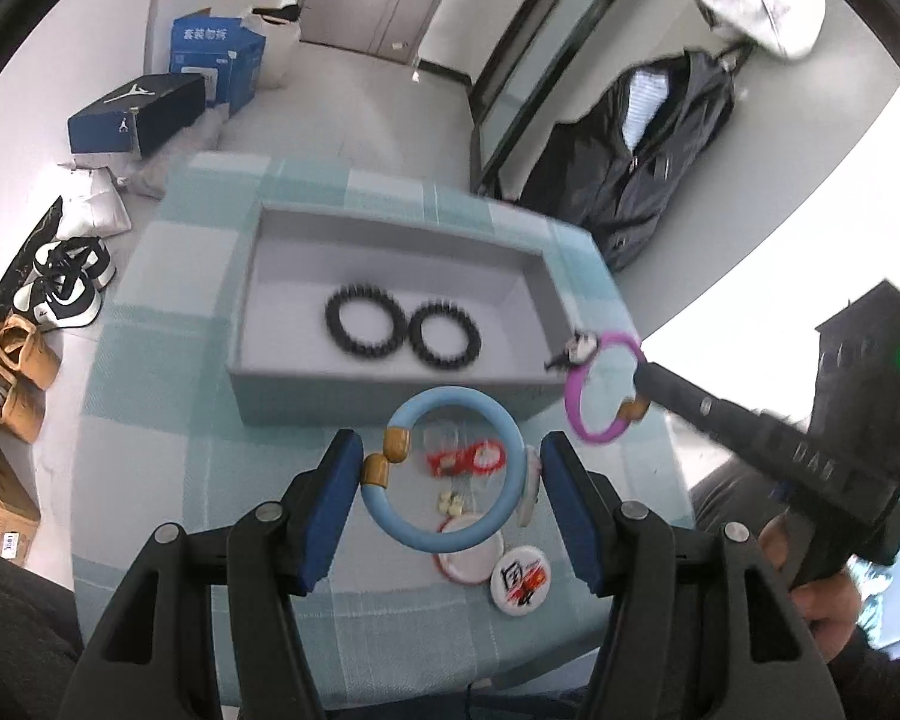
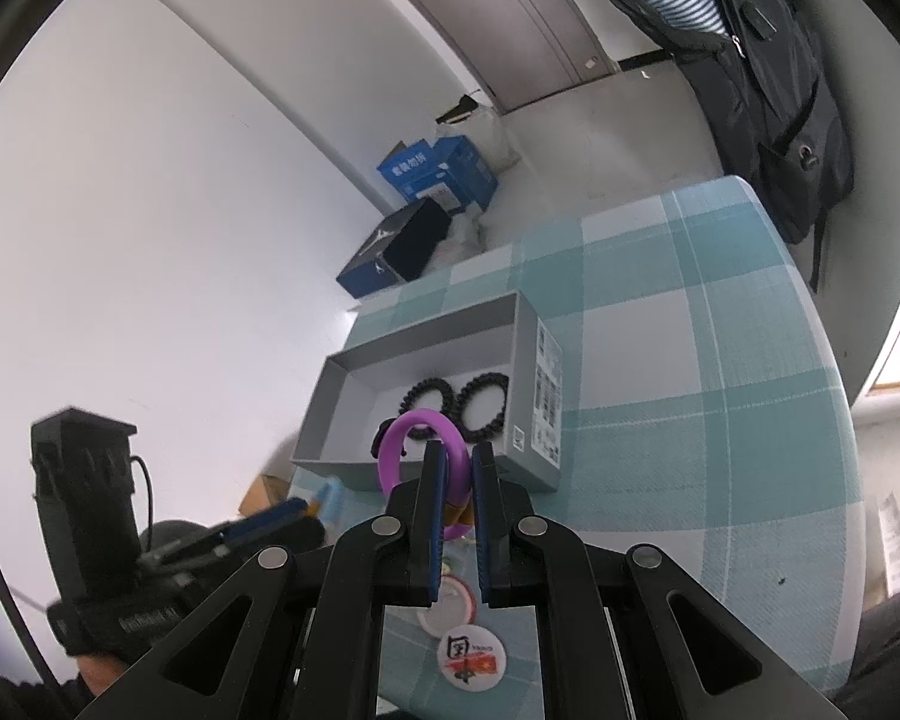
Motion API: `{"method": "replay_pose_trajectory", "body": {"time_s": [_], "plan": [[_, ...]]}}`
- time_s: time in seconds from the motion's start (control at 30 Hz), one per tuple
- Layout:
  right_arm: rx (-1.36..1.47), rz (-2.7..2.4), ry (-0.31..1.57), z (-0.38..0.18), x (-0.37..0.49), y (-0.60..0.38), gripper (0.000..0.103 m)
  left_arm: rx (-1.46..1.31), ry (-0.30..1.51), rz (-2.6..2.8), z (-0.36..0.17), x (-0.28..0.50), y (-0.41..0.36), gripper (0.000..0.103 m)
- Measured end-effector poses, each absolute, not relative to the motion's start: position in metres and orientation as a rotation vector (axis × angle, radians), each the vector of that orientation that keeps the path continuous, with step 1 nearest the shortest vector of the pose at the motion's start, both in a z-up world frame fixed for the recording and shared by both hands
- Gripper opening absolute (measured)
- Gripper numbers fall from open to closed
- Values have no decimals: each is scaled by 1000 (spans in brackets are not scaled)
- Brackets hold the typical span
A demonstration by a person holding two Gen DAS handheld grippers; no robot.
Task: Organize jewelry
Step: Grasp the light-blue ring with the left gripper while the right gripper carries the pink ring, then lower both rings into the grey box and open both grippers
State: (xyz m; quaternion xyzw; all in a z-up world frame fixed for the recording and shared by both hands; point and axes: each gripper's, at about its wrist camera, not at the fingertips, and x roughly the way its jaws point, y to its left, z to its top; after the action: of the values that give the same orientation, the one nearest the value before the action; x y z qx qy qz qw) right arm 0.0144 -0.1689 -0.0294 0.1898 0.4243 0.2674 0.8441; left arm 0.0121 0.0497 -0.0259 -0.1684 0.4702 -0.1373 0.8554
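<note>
A grey open box on the checked tablecloth holds two black beaded bracelets. My right gripper is shut on a purple bangle, holding it in the air at the box's near right corner. A light blue bangle with gold ends lies on the cloth in front of the box, between the fingers of my open left gripper. Inside its ring lie a red bracelet and small pale earrings.
Two round badges lie on the cloth near the front edge. Blue shoe boxes, several shoes and a dark backpack are on the floor around the table. The table edge is close on the right.
</note>
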Motion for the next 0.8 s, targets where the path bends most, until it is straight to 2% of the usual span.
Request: {"method": "replay_pose_trajectory", "body": {"time_s": [0.43, 0.8], "plan": [[357, 616, 846, 11, 41, -151, 8, -298, 921, -297, 12, 64, 66, 57], [159, 657, 895, 22, 91, -100, 8, -271, 994, -293, -15, 102, 73, 57]]}}
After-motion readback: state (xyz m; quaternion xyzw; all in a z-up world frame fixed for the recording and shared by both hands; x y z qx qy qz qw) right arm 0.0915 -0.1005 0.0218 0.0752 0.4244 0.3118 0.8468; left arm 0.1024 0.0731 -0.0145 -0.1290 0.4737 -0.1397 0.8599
